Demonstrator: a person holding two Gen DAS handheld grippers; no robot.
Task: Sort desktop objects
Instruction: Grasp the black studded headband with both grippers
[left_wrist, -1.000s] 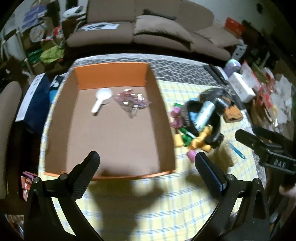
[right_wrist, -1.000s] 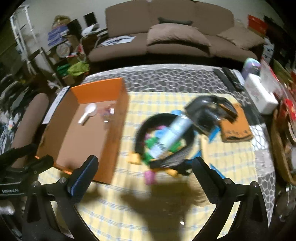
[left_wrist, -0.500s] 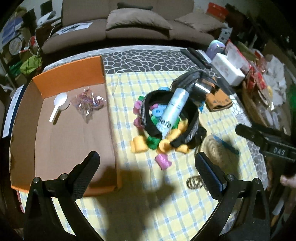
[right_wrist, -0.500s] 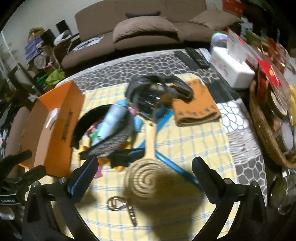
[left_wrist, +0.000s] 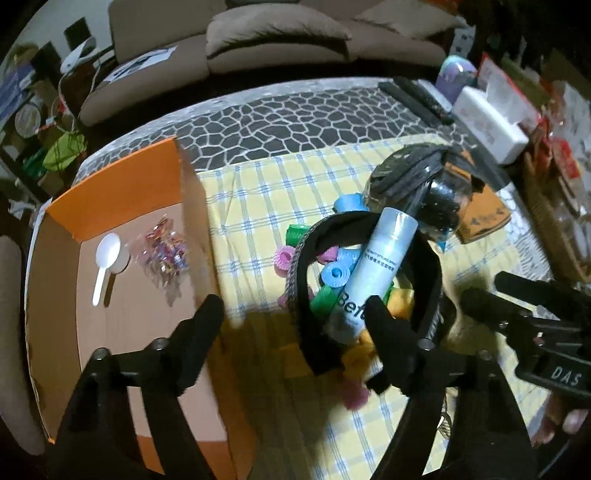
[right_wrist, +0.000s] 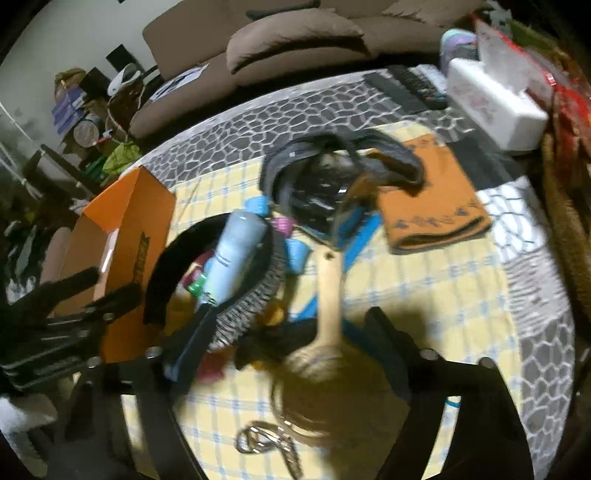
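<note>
My left gripper (left_wrist: 293, 321) hangs over the yellow checked cloth. Its jaws are closing, and the left rim of a black headband (left_wrist: 428, 266) lies between them untouched. A pale blue spray bottle (left_wrist: 373, 262) rests across the headband on coloured hair rollers (left_wrist: 334, 275), close to my right finger. My right gripper (right_wrist: 291, 336) is above a wooden hair brush (right_wrist: 327, 295). Its jaws are closing too, with the brush between them and the pads off it. An orange cardboard box (left_wrist: 110, 332) on the left holds a white scoop (left_wrist: 110, 254) and a bag of coloured clips (left_wrist: 164, 251).
A dark pouch with straps (right_wrist: 332, 177) and a folded orange cloth (right_wrist: 432, 206) lie behind the brush. A key ring (right_wrist: 266, 439) lies at the near edge. A white tissue box (right_wrist: 495, 107) and remotes (right_wrist: 406, 85) sit at the far right. A brown sofa stands behind the table.
Both grippers have swung right and sunk closer to the table, the left from above the box to the headband pile, the right to the brush. Both pairs of jaws have narrowed.
</note>
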